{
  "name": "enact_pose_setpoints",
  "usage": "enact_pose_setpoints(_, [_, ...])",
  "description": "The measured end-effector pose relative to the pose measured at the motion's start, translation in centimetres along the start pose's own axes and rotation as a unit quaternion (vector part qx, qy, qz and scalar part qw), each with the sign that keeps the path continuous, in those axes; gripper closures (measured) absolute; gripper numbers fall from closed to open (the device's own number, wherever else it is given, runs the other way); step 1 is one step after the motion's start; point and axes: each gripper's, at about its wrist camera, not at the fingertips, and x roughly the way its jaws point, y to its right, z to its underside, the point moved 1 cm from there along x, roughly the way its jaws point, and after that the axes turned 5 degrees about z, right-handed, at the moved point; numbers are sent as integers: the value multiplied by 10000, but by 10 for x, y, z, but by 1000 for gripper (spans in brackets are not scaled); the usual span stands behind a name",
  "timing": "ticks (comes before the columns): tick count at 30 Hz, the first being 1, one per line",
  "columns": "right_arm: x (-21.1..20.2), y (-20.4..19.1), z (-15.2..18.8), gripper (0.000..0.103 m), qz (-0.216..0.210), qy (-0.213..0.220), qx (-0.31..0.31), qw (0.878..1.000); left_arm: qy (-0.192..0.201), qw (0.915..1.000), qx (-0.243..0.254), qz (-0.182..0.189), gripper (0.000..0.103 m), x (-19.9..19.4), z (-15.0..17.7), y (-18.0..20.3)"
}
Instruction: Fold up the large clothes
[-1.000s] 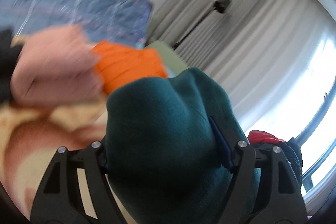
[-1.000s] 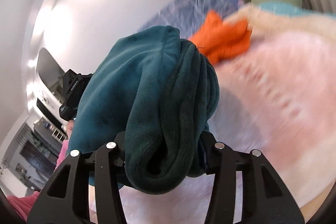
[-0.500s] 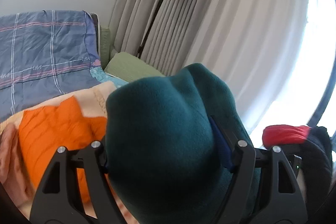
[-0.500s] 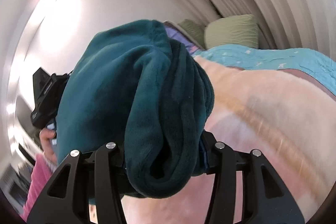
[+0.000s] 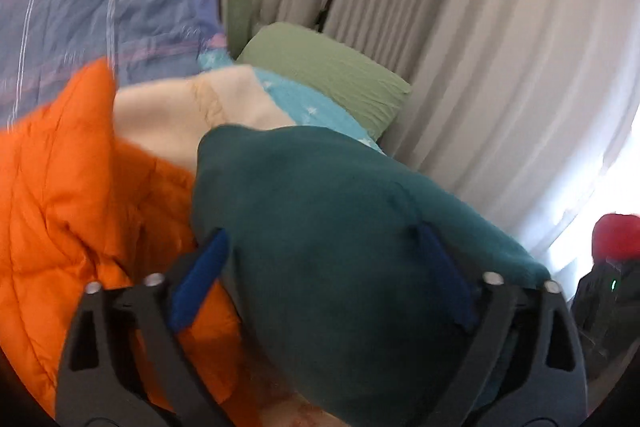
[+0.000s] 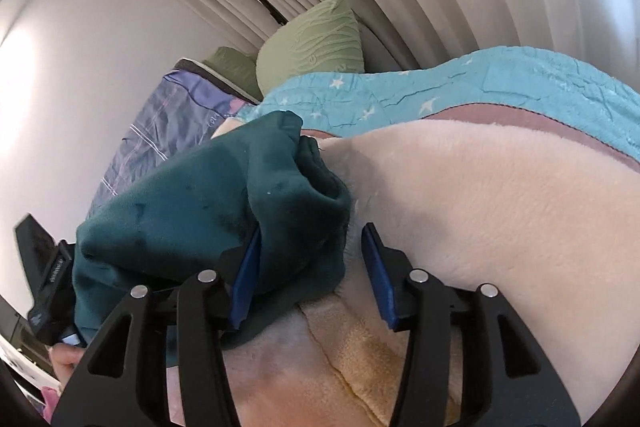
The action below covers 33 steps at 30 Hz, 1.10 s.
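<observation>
Teal fleece garment [image 6: 208,211]: bunched on bed's cream plush blanket [image 6: 500,211], beside orange quilted jacket [image 5: 72,195].
Left gripper [image 5: 320,279]: jaws spread wide, fleece bulging between them.
Right gripper [image 6: 310,267]: jaws parted, fleece against left pad only.
Background: green pillow [image 6: 316,39], curtains [image 5: 460,47].

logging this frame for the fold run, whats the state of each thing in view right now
left tool: open, fingers spread, teal fleece bunched between them
right tool: open, fabric lies against its left finger only
teal fleece garment: bunched, lying on the blanket
cream blanket: spread flat over the bed
orange jacket: crumpled
green pillow: propped upright by the curtain
</observation>
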Motion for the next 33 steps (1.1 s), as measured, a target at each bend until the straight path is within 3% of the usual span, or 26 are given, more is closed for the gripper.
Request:
enact_pose_setpoints(6, [-6, 8, 1, 48, -95, 111, 37, 9999, 139, 9960, 558, -680, 2, -17, 2, 23])
enact_pose_setpoints(8, [-5, 12, 2, 48, -170, 128, 107, 9997, 208, 9922, 800, -936, 3, -39, 9, 35])
enact_pose_setpoints(12, [-6, 8, 1, 48, -155, 133, 102, 9997, 381, 9890, 990, -1035, 2, -95, 25, 46])
enact_pose_setpoints(16, [-10, 5, 1, 44, -4, 112, 63, 9999, 530, 9843, 1167, -1214, 2, -159, 74, 39])
enact_pose_setpoints(19, [-22, -5, 1, 34, 483, 137, -87, 9987, 329, 9810, 1255, -1439, 2, -183, 113, 35])
enact_pose_setpoints(21, [-52, -12, 4, 19, 1140, 264, -13, 9931, 218, 9823, 1192, -1426, 2, -203, 135, 37])
enact_pose_setpoints(22, [-70, -14, 10, 19, 1317, 376, 121, 9905, 241, 9834, 1156, -1377, 2, -215, 142, 40])
enact_pose_setpoints(23, [-88, -18, 17, 19, 1304, 423, 139, 9905, 308, 9842, 1130, -1328, 2, -231, 149, 48])
enact_pose_setpoints(25, [-125, -43, 42, 19, 1212, 425, -535, 9903, 531, 9832, 1143, -1324, 2, -263, 158, 68])
enact_pose_setpoints(27, [-178, -75, 83, 12, 1203, 828, -1584, 9765, 748, 9814, 1214, -1288, 2, -288, 163, 89])
enact_pose_setpoints(29, [-222, -90, 113, 9, 924, 1187, -2069, 9667, 1013, 9777, 1308, -1297, 2, -313, 170, 113])
enact_pose_setpoints(33, [-302, -94, 157, 5, 535, 1668, -1795, 9680, 1225, 9752, 1405, -1193, 2, -352, 189, 145])
